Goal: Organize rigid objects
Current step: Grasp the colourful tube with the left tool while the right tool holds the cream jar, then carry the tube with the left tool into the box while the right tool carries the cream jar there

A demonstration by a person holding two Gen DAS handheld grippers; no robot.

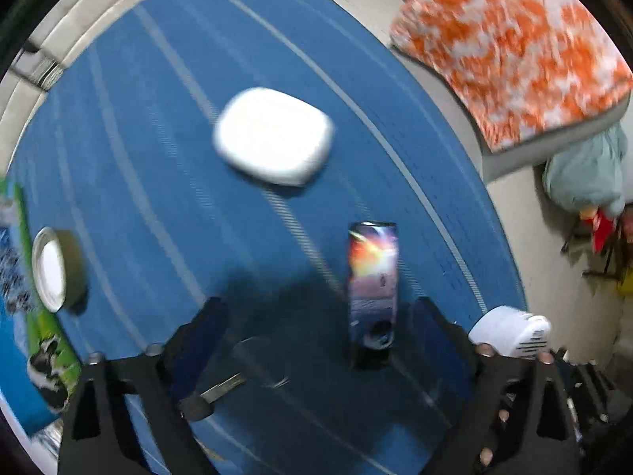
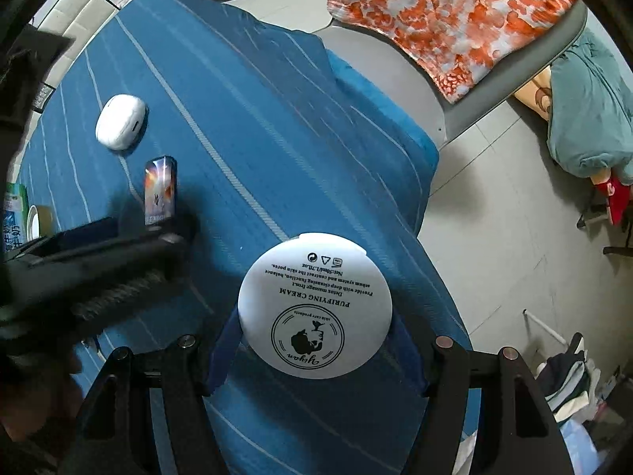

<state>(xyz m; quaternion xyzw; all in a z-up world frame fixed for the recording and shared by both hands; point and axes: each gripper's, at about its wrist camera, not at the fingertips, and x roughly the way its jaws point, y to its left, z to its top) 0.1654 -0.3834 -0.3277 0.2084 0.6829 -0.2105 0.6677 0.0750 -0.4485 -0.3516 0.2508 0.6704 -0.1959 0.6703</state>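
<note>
My right gripper (image 2: 316, 348) is shut on a round white cream jar (image 2: 315, 304), held above the blue striped cloth (image 2: 253, 126); its printed base faces the camera. My left gripper (image 1: 316, 340) is open and empty, low over the cloth. A small colourful box (image 1: 372, 285) stands upright between its fingers, nearer the right one; it also shows in the right wrist view (image 2: 160, 192). A white rounded case (image 1: 273, 136) lies farther ahead, also in the right wrist view (image 2: 120, 120). A key (image 1: 215, 394) lies by the left finger.
A roll of tape (image 1: 57, 269) and a green and blue carton (image 1: 23, 297) sit at the cloth's left edge. An orange and white patterned cushion (image 1: 510, 47) lies beyond the cloth's right edge, over grey tiled floor (image 2: 494, 206). The jar's side shows in the left wrist view (image 1: 510, 330).
</note>
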